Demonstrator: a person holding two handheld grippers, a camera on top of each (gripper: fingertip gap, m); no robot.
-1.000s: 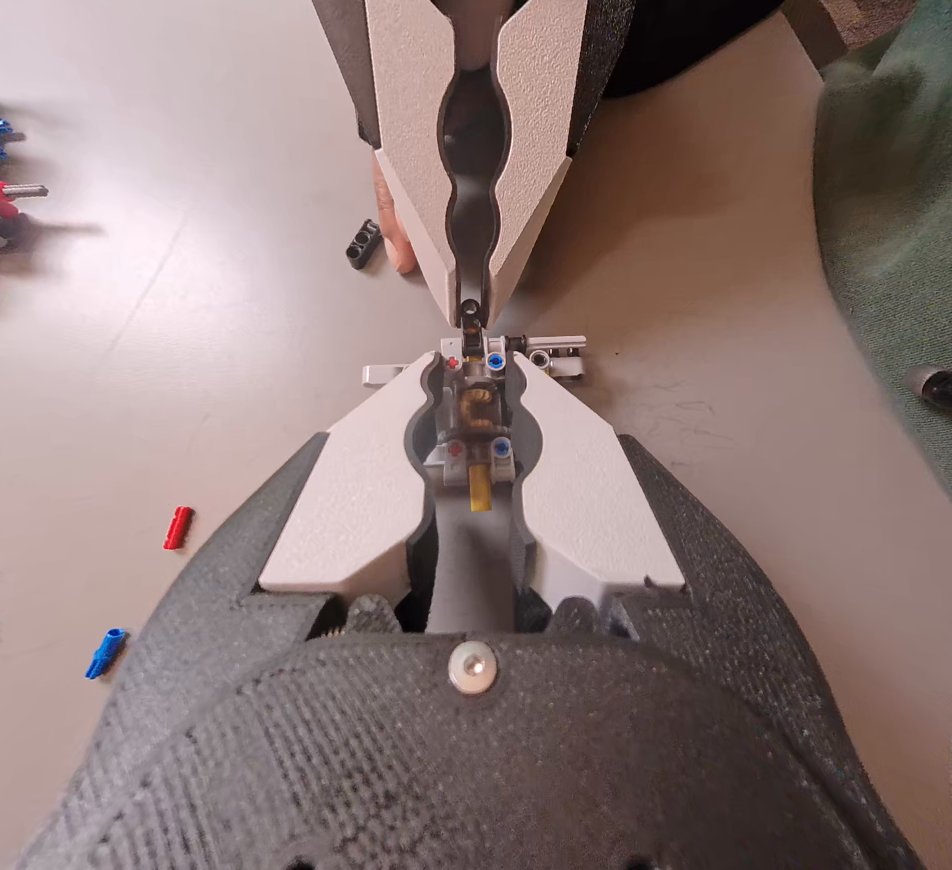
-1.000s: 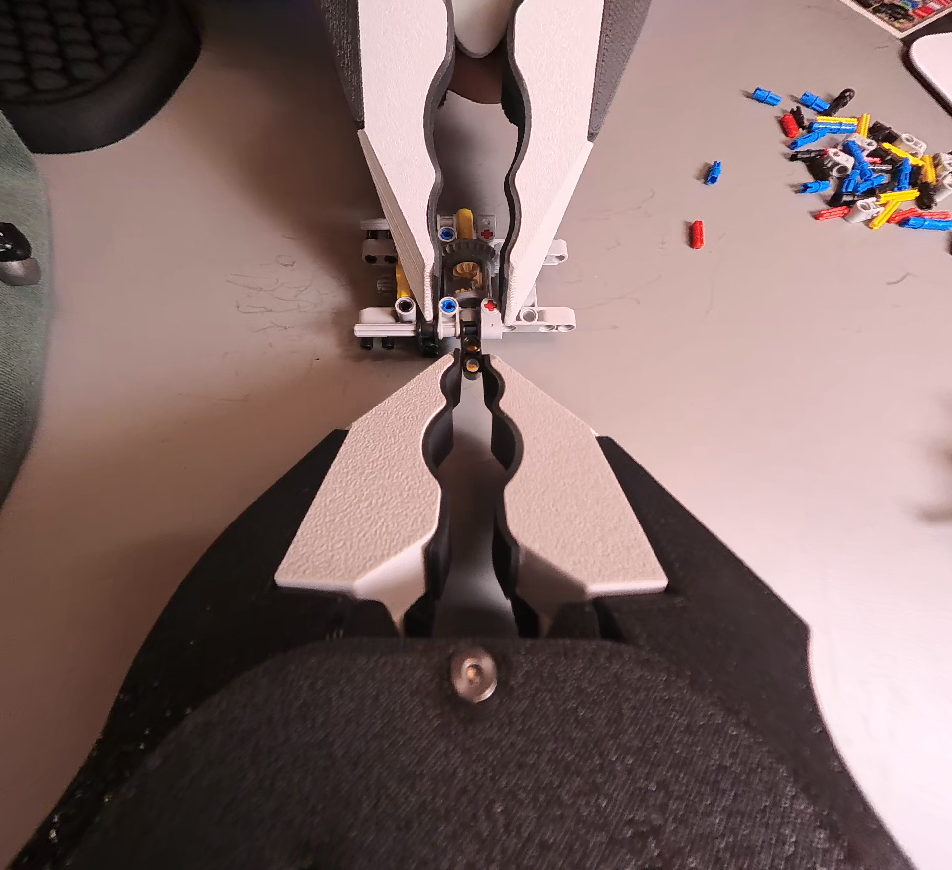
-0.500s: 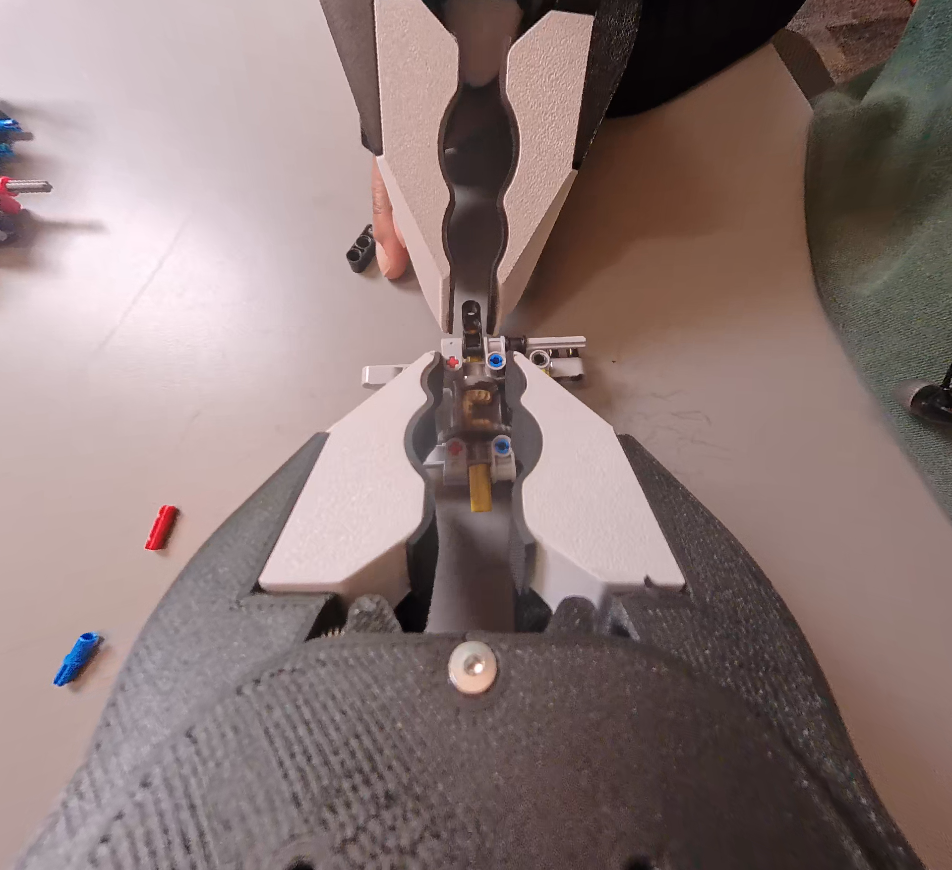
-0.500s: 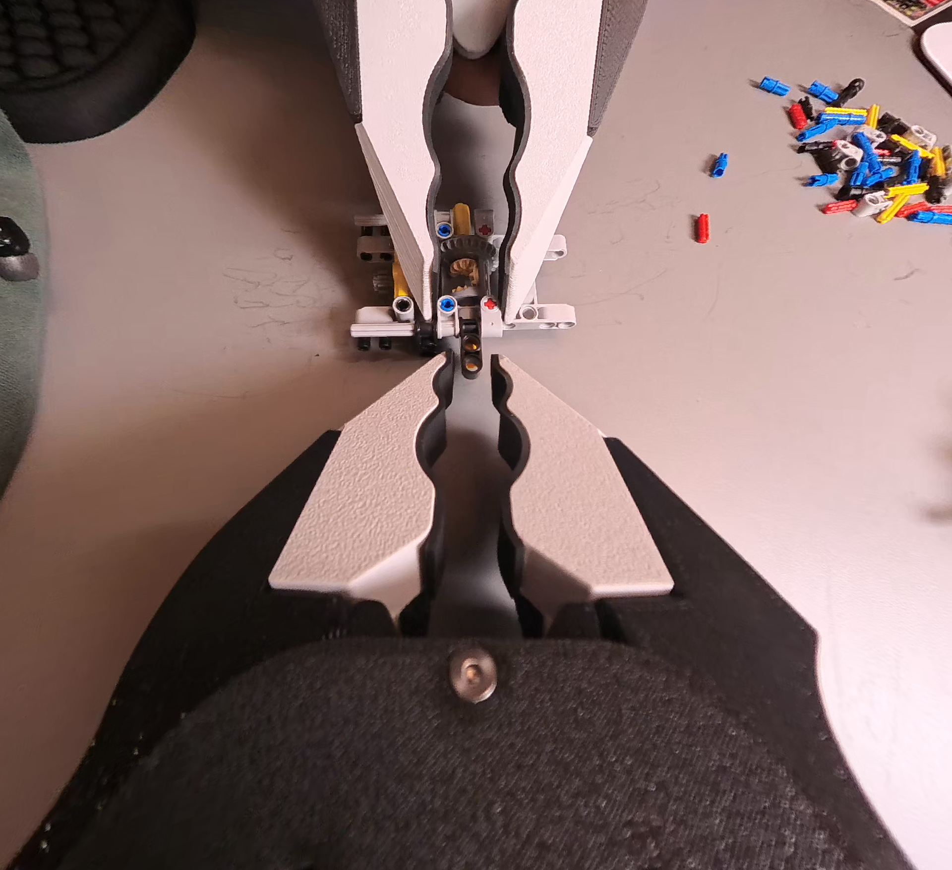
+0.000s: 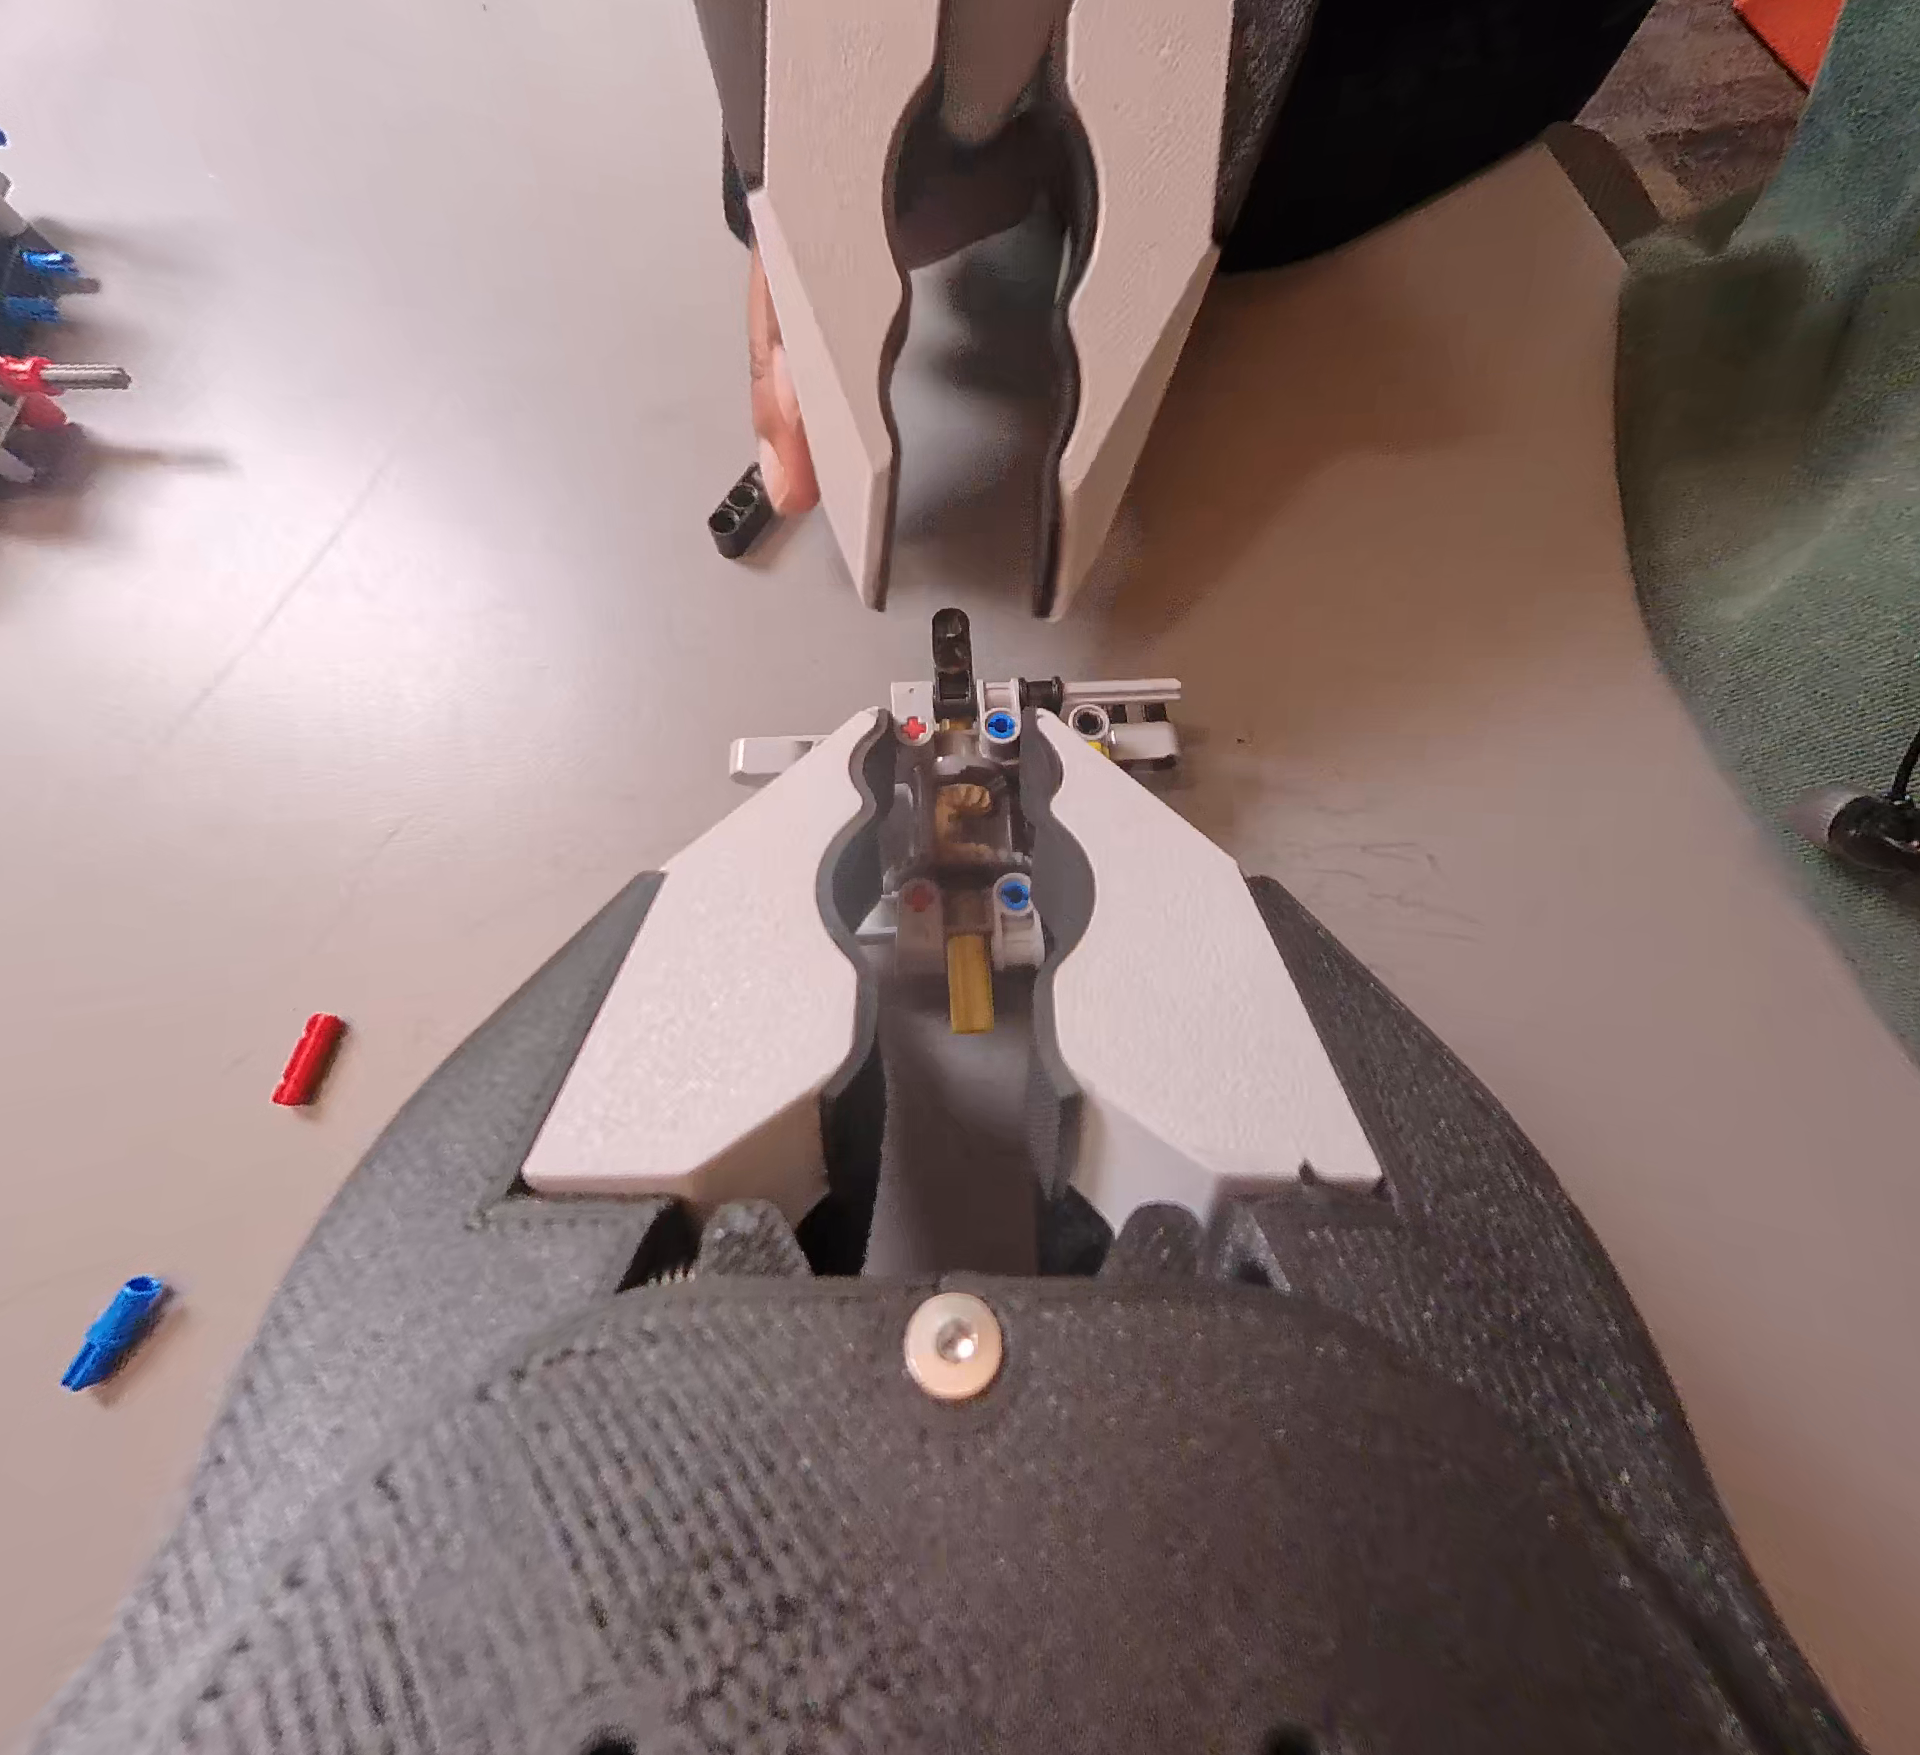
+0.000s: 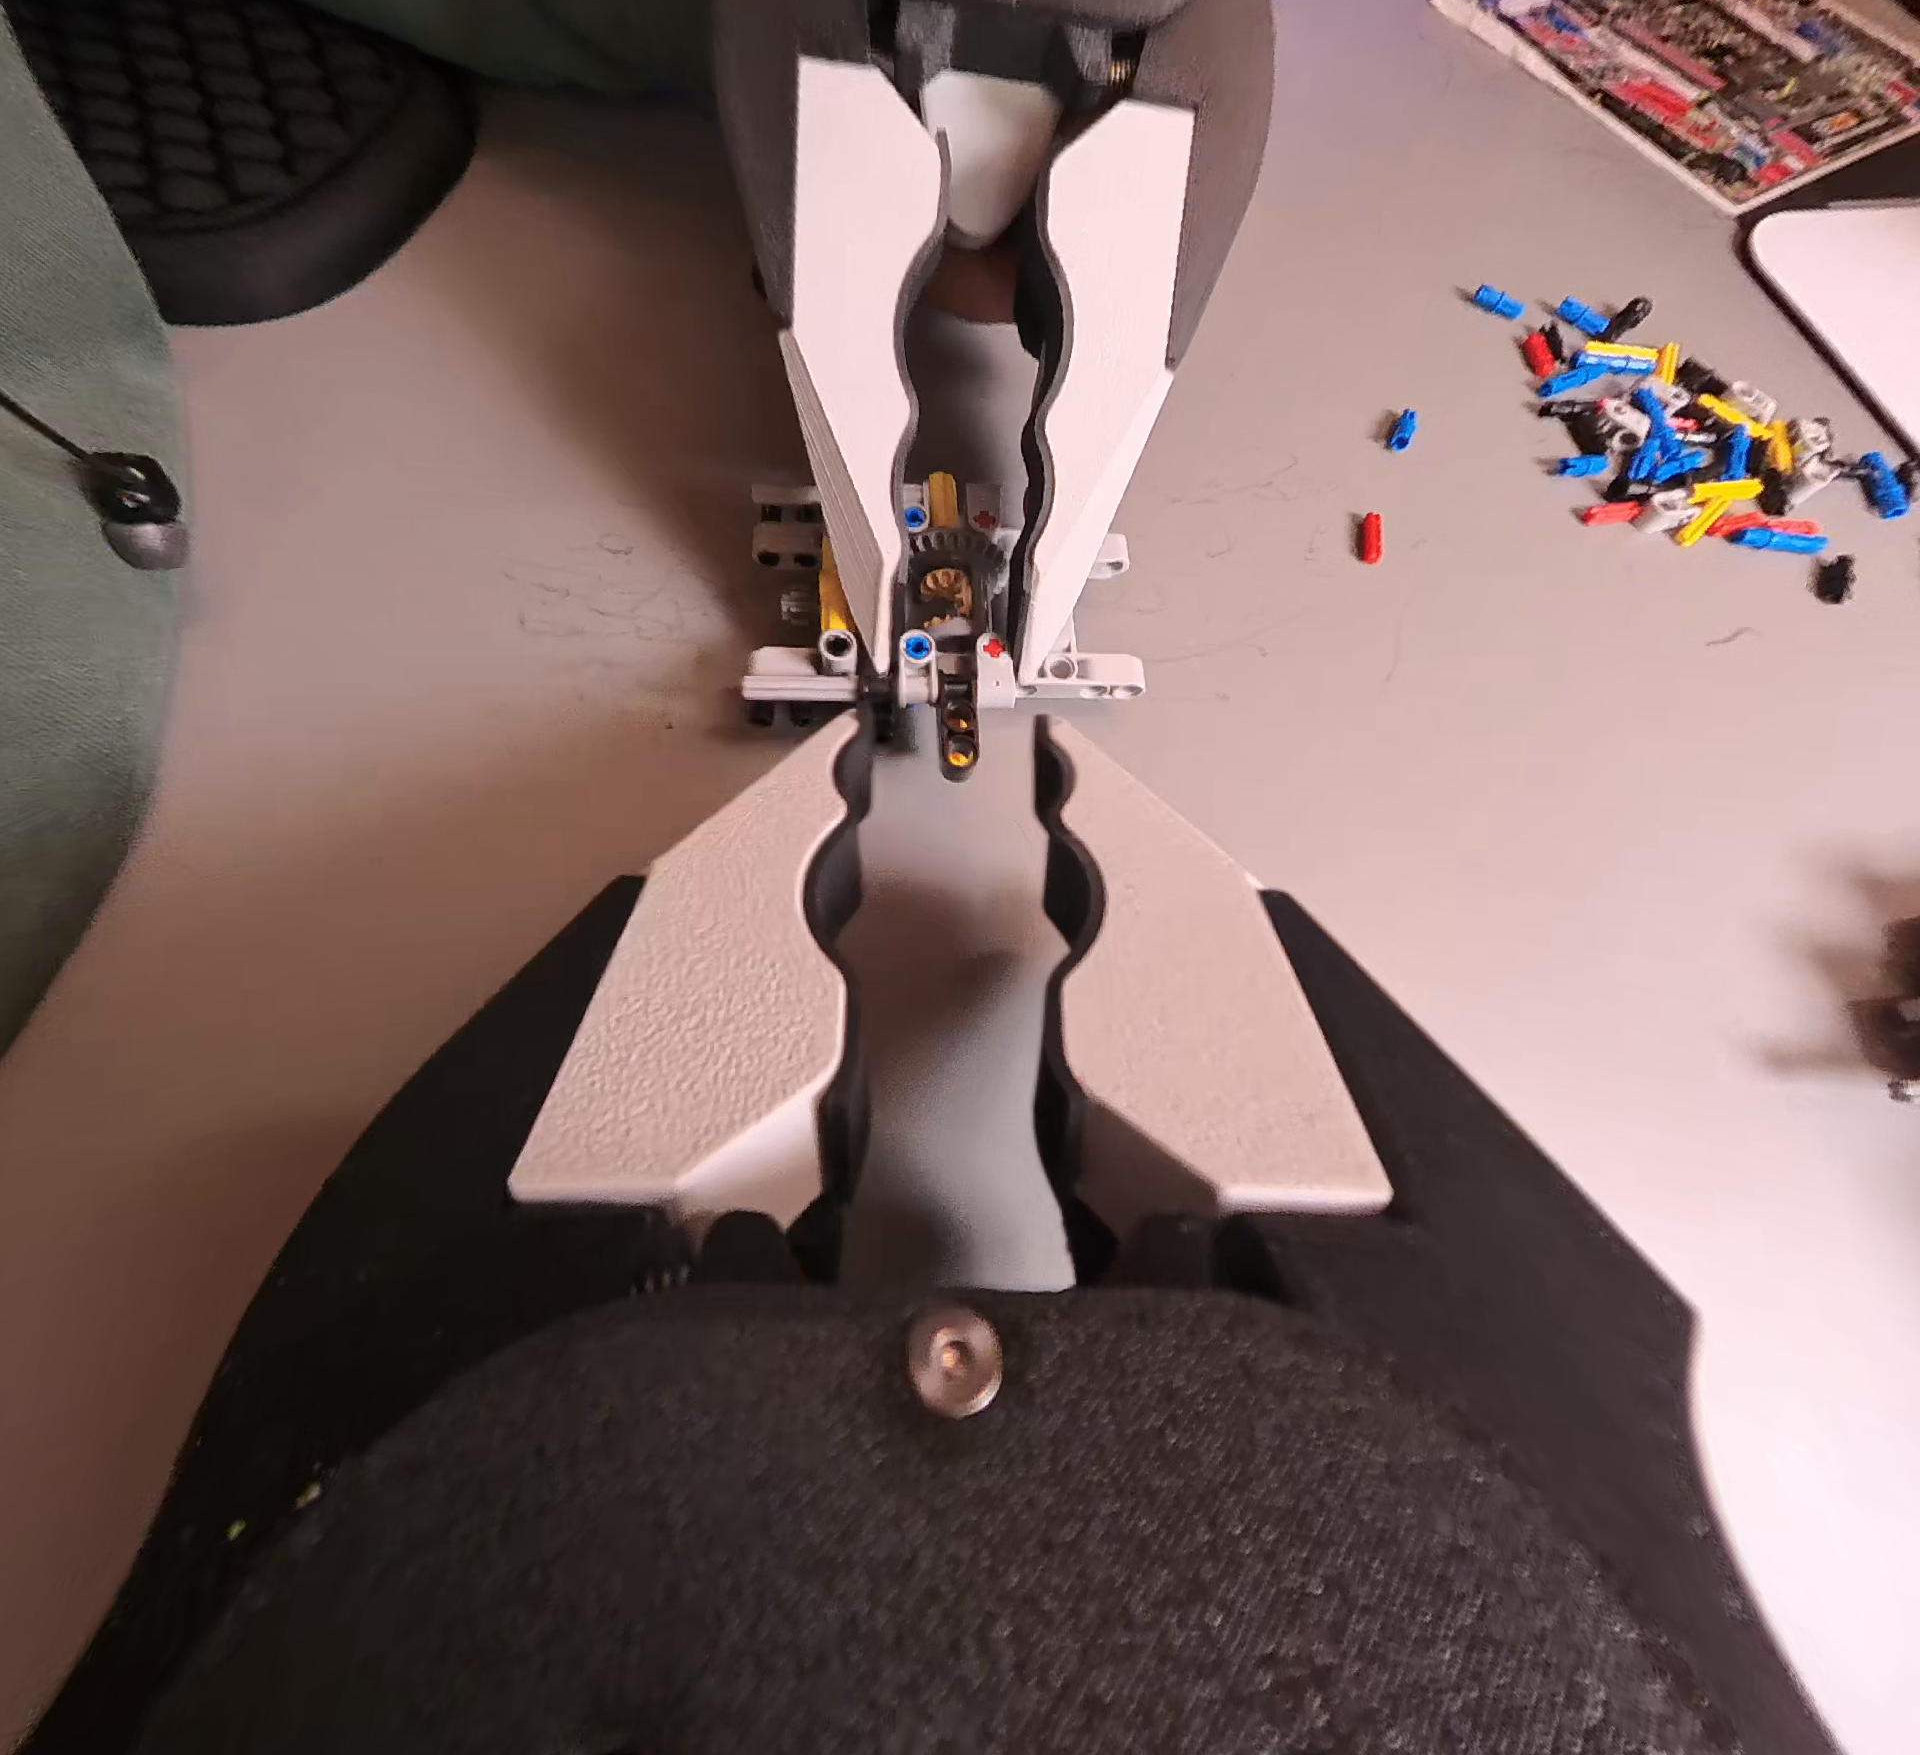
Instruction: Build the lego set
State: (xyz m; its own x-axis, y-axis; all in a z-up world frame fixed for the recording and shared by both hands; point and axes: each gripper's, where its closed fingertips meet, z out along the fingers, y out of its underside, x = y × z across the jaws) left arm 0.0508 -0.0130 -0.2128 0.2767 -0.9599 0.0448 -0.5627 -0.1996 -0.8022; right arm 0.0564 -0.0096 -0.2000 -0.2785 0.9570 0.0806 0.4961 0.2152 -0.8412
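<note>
The lego assembly (image 5: 961,812), a grey frame with a tan gear, a yellow axle and red and blue pins, lies on the grey table. My left gripper (image 5: 956,729) is shut on its middle section. A black connector piece (image 5: 951,656) sticks out of the assembly's far end. My right gripper (image 5: 961,609) faces it, open and empty, with its tips just short of the connector. In the right wrist view, the right gripper (image 6: 951,734) is open around the black connector (image 6: 956,739) without touching it. Beyond it, the left gripper (image 6: 956,656) clamps the assembly (image 6: 1081,671).
A pile of loose pieces (image 6: 1704,448) lies at the right, with a red pin (image 6: 1371,533) and a blue pin (image 6: 1403,429) nearer. An instruction booklet (image 6: 1704,53) lies at the far right. A small black beam (image 5: 740,510) lies by a fingertip. Green cloth (image 5: 1787,458) borders the table. Only a small space, under 4 cm, lies between the two pairs of fingers. Both grippers' tips are roughly 12 cm from the red pin (image 6: 1371,533). Look for it in the left wrist view (image 5: 298,1063) too.
My right gripper has opened and let go of the black connector, which stays stuck in the assembly. It has drawn back a little. The left gripper keeps its hold.
</note>
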